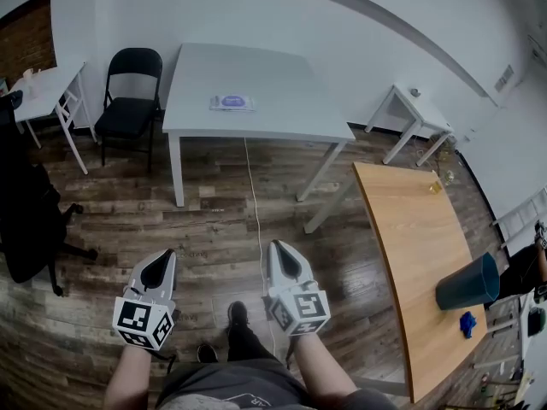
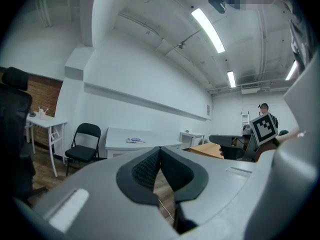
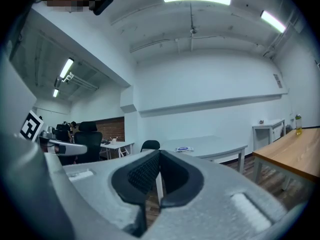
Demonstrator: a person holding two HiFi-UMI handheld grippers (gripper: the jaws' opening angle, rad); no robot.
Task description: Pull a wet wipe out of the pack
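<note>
Standing back, we hold the left gripper (image 1: 167,254) and right gripper (image 1: 276,248) at six o'clock, jaws together and empty; the wet wipe pack (image 1: 232,102) lies at twelve o'clock on the white table (image 1: 291,109).

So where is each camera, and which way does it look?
Head view: on the person's head, looking down at floor and white table; both forearms, left gripper and right gripper show.
Left gripper view: rides the left gripper, looking level along its shut jaws at that table.
Right gripper view: rides the right gripper, likewise.
All three share the wipe pack.
</note>
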